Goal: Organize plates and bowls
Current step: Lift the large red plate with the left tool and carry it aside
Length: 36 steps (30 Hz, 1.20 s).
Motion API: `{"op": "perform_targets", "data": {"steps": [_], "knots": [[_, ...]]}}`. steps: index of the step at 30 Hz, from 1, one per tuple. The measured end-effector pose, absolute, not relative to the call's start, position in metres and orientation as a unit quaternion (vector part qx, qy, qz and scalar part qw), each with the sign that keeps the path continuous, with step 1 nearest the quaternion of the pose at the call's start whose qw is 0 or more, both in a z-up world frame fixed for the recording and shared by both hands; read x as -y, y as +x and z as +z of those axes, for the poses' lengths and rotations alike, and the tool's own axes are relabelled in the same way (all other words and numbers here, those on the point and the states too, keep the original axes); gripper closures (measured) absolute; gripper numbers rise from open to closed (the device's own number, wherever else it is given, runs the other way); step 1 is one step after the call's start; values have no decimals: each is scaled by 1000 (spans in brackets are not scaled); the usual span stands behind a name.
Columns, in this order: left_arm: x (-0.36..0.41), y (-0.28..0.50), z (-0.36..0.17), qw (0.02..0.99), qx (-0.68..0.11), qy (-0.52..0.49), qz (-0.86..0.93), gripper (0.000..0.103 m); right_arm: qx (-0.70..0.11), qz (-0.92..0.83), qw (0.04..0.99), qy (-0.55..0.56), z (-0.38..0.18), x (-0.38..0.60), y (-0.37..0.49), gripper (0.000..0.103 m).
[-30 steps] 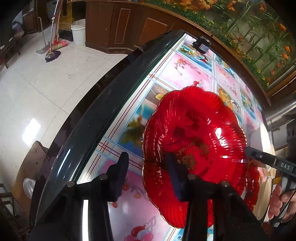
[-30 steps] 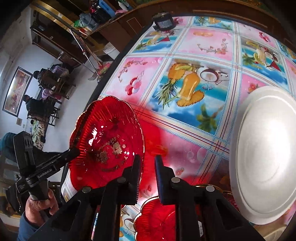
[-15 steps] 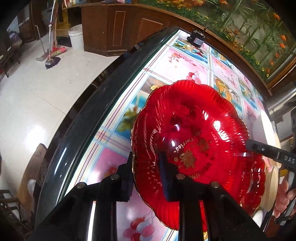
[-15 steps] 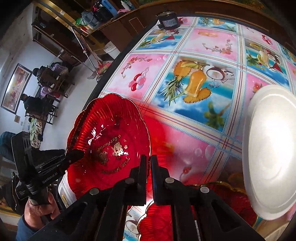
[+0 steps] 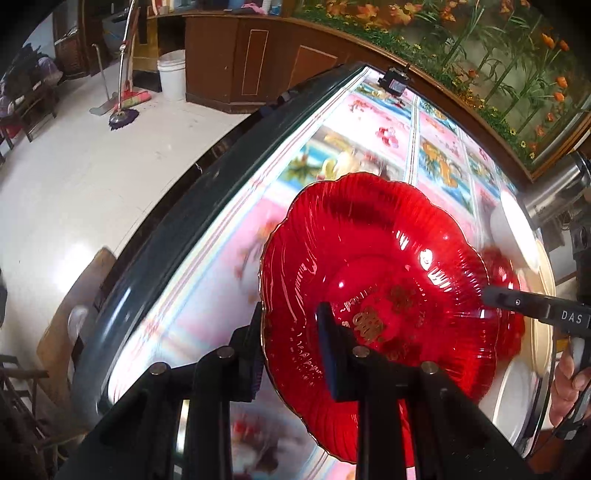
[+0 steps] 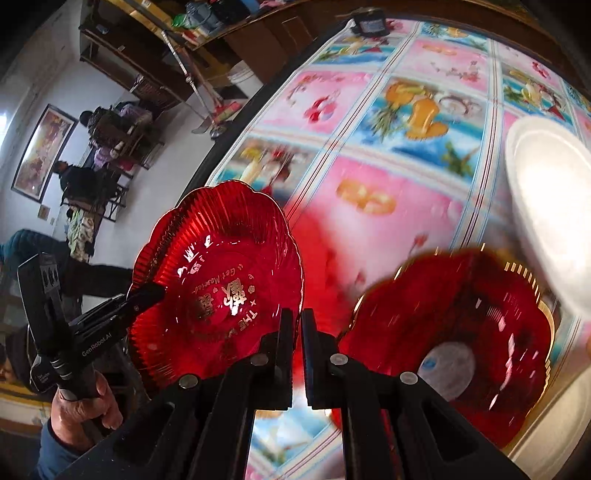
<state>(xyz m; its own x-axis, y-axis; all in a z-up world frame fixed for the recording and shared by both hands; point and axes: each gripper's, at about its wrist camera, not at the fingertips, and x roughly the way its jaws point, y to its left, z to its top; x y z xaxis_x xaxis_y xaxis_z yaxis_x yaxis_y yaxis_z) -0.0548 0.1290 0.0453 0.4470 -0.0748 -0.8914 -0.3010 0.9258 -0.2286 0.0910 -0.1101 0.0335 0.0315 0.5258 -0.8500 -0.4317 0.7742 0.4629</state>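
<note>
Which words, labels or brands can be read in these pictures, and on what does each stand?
"DAS": on the right gripper, its body, in the left wrist view.
"GenRobot.AI": on the left gripper, its body, in the right wrist view.
"Get Married", "THE W...": gold print on the held red plate; the gold characters beside it are too blurred to read.

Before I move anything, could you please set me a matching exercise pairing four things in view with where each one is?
Things:
1. lifted red plate
2. second red plate
3. black device
4. white bucket

Places:
a. on the floor beside the wooden cabinet
b. at the far end of the tablecloth
c. held in the air, tilted
d. lying on the tablecloth

Pairs: 1-c, 2-d, 3-b, 4-a
</note>
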Motion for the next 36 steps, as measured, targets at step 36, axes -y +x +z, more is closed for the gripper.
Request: {"op": "perform_targets", "data": {"steps": [36], "knots": [[-118, -137, 62, 850, -486, -187, 78, 41, -627, 339, 698, 68, 21, 145, 13, 94]]}}
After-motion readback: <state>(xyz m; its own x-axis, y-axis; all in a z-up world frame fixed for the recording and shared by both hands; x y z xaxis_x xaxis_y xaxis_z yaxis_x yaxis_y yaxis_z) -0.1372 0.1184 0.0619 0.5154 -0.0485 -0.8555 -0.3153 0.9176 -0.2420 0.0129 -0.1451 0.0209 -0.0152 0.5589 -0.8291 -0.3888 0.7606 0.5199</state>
